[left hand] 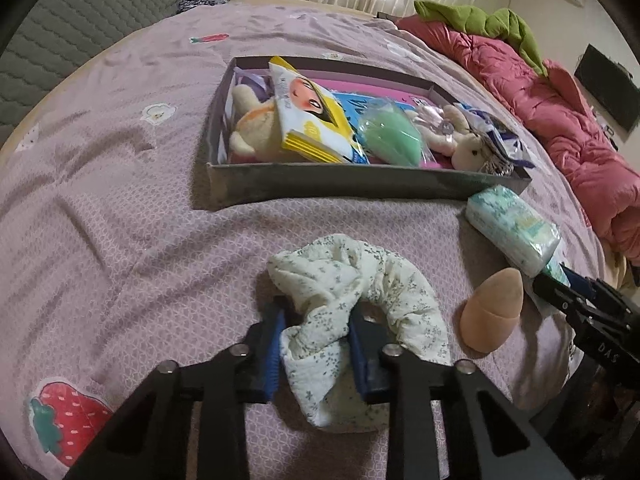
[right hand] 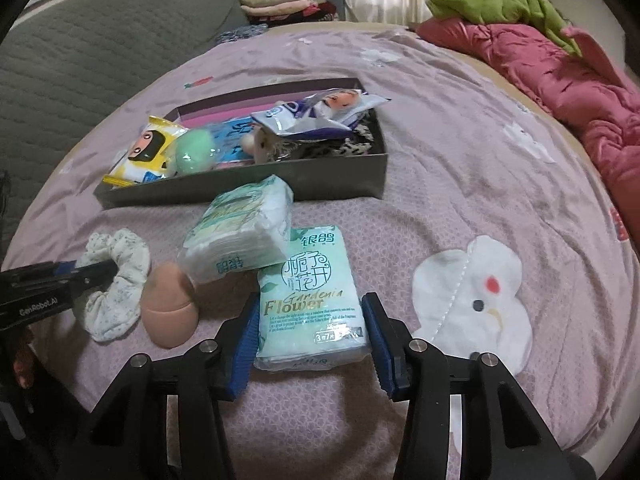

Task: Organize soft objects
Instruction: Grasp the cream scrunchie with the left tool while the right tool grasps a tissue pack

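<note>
1. The left gripper [left hand: 318,354] has its blue-padded jaws closed tight on a cream floral scrunchie [left hand: 352,312], bunching the fabric where it lies on the lilac bedspread [left hand: 120,208].
2. The right gripper [right hand: 310,344] straddles a green tissue pack [right hand: 312,300] marked "Gardenia Flower"; its jaws stand partly open, one on each side of the pack, and whether the pads press on it cannot be told.
3. A second tissue pack [right hand: 244,232] leans across the far end of the first, near the front wall of the box.
4. A peach egg-shaped sponge [right hand: 170,304] sits on the bed between the scrunchie and the tissue packs, just beside both.
5. Farther off, a shallow grey box [left hand: 340,184] holds a plush toy [left hand: 256,128], a yellow cartoon-printed pack [left hand: 316,116], a mint-green sponge [left hand: 390,132] and a crumpled foil wrapper [right hand: 320,114].
6. A pink quilt [left hand: 560,120] with a green cloth [left hand: 480,20] on it lies along the right side of the bed.
</note>
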A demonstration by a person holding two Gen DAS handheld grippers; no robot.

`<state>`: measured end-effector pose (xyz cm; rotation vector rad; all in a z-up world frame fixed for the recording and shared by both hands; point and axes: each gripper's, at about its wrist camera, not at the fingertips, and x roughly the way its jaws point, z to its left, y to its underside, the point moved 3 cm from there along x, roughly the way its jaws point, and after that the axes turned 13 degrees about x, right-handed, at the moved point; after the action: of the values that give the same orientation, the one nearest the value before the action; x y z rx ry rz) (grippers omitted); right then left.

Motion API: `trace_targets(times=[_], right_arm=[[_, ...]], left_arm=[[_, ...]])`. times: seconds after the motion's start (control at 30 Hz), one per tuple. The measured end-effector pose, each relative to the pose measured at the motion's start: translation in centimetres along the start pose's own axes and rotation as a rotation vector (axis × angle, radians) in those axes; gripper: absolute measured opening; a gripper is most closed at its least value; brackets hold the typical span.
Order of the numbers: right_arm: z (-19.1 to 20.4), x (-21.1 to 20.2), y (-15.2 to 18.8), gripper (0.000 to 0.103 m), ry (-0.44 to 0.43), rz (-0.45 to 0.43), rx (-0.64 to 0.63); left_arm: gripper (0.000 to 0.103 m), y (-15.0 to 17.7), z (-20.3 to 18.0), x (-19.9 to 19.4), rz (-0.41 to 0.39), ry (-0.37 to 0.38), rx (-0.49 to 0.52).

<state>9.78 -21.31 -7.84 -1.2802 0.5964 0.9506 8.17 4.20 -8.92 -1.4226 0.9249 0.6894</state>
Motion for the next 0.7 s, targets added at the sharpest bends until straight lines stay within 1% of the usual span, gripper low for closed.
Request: trace_targets(times=[0.1,0.27,0.47,0.7], right_arm=[[-0.1,-0.2,0.0,0.051,0.025,-0.008,-0.002],[-1.4,-0.8,-0.4,0.051,0.059,-0.034,0.042],[-2.6,-2.1,-0.9,0.051,0.061,-0.083,0.092],[-1.9,-3.1,-1.3,0.051,0.046,-0.124,0.065]], left_arm=[[0.022,-0.1,0.4,-0.1,-0.004,0.011,-0.015],[0.019,-0.3,0.7,-0.4,-0.015,0.013,-0.025],[0.018,-0.6,1.1,-1.5,-0.064,0.009,-0.044],[0.018,-1.0,1.4,-2.4,-0.102,0.013,-0.059]])
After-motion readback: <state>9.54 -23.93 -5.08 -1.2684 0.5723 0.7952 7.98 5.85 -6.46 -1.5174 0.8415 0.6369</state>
